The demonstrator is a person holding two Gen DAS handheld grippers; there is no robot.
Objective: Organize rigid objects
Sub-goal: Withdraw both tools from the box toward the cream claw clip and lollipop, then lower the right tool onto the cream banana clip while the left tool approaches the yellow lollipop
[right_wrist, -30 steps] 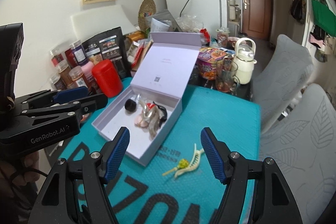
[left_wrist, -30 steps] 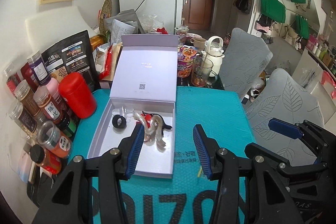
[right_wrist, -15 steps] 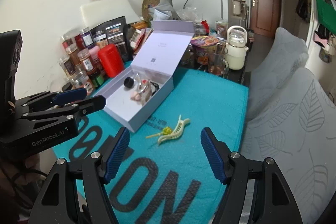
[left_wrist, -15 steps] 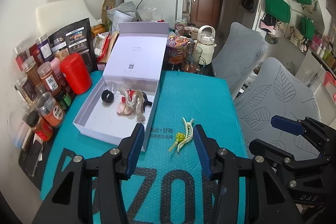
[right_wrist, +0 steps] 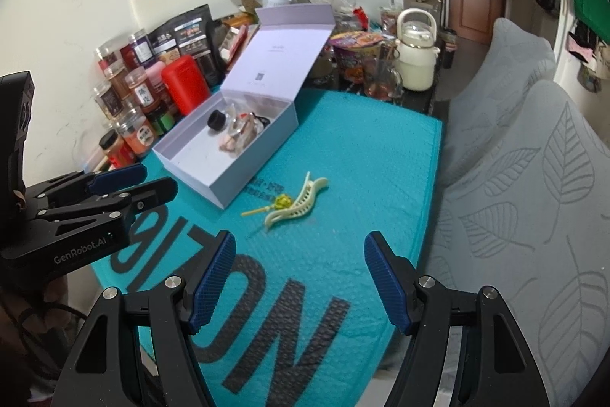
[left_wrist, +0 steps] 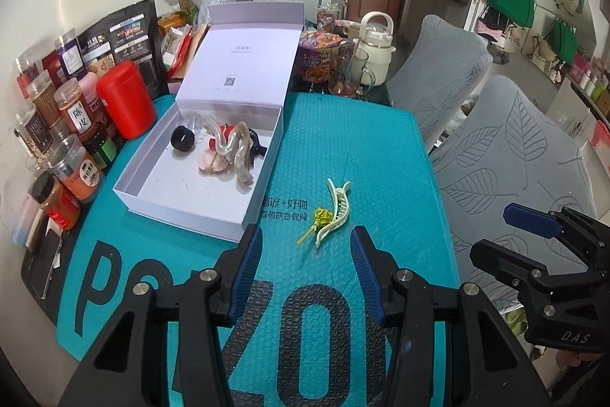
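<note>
Left gripper (left_wrist: 307,246): fingers spread wide, nothing between them; it hangs above the near part of the mat, with the hair clip just beyond the gap. In the right wrist view (right_wrist: 126,184) it shows from the side at the left edge, over the mat's left corner.
Right gripper (right_wrist: 299,256): fingers spread wide, holding nothing; it hangs over the near middle of the mat. In the left wrist view (left_wrist: 530,216) only one blue pad and the black frame show, at the right edge.
Hair clip (left_wrist: 334,206): cream, toothed, lying flat on the mat, outside the box and just right of the box's near corner; in the right wrist view (right_wrist: 301,201) it lies between the box and the right gripper.
Yellow pin (left_wrist: 319,218): a thin yellow stick with a small green-yellow head, touching the clip's left side.
Mat (left_wrist: 343,140): teal bubble wrap with large dark letters, covering the table.
Box (left_wrist: 190,201): pale lilac, lid standing open at the back, on the mat's left half.
Box contents: a black ring (left_wrist: 182,139), a wavy pearly clip (left_wrist: 238,151) and pink, red and black pieces, heaped at the far end.
Red canister (left_wrist: 126,100): upright, just left of the box.
Spice jars (left_wrist: 74,168): crowded along the mat's left edge.
Kettle (left_wrist: 375,46): cream, beyond the mat's far edge, beside a glass mug (left_wrist: 349,71).
</note>
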